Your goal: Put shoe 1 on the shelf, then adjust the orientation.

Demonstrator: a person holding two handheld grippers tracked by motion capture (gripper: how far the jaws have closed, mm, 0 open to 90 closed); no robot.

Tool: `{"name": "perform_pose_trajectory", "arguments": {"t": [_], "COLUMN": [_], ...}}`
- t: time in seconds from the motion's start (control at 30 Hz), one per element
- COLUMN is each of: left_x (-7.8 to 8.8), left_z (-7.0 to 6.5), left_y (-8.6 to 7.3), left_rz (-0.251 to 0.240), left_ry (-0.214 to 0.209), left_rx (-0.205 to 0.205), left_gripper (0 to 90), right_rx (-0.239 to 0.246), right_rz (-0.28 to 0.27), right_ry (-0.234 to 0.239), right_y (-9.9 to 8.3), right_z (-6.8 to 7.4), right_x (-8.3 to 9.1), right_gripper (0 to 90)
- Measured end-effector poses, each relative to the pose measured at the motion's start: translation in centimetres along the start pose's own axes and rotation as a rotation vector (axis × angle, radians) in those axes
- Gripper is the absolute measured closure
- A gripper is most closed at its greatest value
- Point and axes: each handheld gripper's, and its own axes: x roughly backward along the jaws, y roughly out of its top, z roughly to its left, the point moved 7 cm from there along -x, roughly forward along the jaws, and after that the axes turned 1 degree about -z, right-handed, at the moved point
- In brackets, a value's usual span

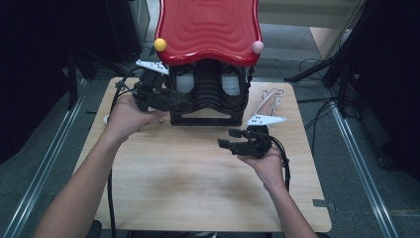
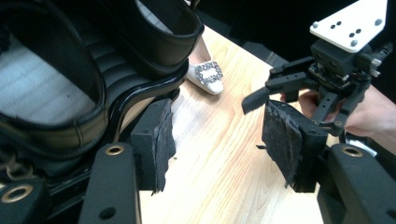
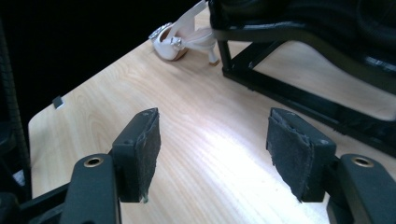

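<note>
Surface: pale wooden table [image 1: 198, 173], rounded corners, set on grey floor [image 1: 356, 163] with metal rails at either side; dark surroundings, cables at the far right.

Rack [image 1: 208, 94]: black, tiered, at the table's far edge, under a red wavy top [image 1: 208, 27] bearing a yellow ball [image 1: 160, 44] and a pink ball [image 1: 257, 47]. Pale insoles show in its upper openings.

Left gripper [image 1: 173, 101]: jaws wide, nothing between the pads. The rack's curved black tier lies just beyond and outside its left jaw, in the left gripper view; whether it touches cannot be told. Bare wood lies between the jaws.

Right gripper [image 1: 229, 139]: jaws wide, empty, over bare table, pointing toward the rack's lower frame, which lies ahead and off its right jaw in the right gripper view.

Shoe [image 3: 182, 37]: white heeled slingback with a jewelled buckle, on the table beside the rack, well ahead of the right jaws and beyond the left ones, apart from both.
</note>
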Motion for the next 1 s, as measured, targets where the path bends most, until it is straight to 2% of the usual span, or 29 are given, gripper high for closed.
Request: {"name": "perform_pose_trajectory", "arguments": {"t": [0.13,0.27,0.37,0.47,0.57,0.63,0.7,0.87,1.0], "left_x": [0.2,0.0,0.0,-0.1,-0.3,-0.3,-0.3,0.3,1.0], "left_z": [0.2,0.5,1.1,1.7,2.5,3.0,3.6,5.1,6.7], "left_y": [-1.4,-3.1,-4.3,-5.7,-7.0,-7.6,-8.1,-8.6,-8.7], "left_rz": [-0.009,0.000,0.010,0.005,0.016,0.012,0.013,-0.006,-0.035], "left_ry": [0.008,0.025,0.046,0.044,0.067,0.066,0.073,0.108,0.133], "left_rx": [0.018,0.031,0.035,0.064,0.080,0.102,0.117,0.138,0.192], "left_gripper": [43.4,43.2,42.9,42.8,43.3,44.6,46.4,55.8,77.7], "right_rx": [0.001,-0.025,-0.039,-0.028,-0.007,0.031,0.018,-0.006,0.000], "right_rz": [-0.006,0.009,-0.022,-0.005,0.009,-0.005,-0.029,-0.028,-0.004], "right_ry": [-0.002,-0.017,-0.034,-0.042,-0.067,-0.102,-0.107,-0.108,-0.126], "right_y": [-0.5,-1.0,-1.2,-1.5,-1.9,-2.0,-1.9,-2.2,-2.8], "right_z": [0.1,-0.4,-0.6,-0.6,-0.6,-0.7,-0.9,-1.6,-2.4], "right_x": [0.2,0.2,0.6,0.7,0.8,1.1,1.4,1.6,1.2], "right_gripper": [37.0,38.0,42.6,42.4,44.4,46.7,49.1,48.2,48.2]}}
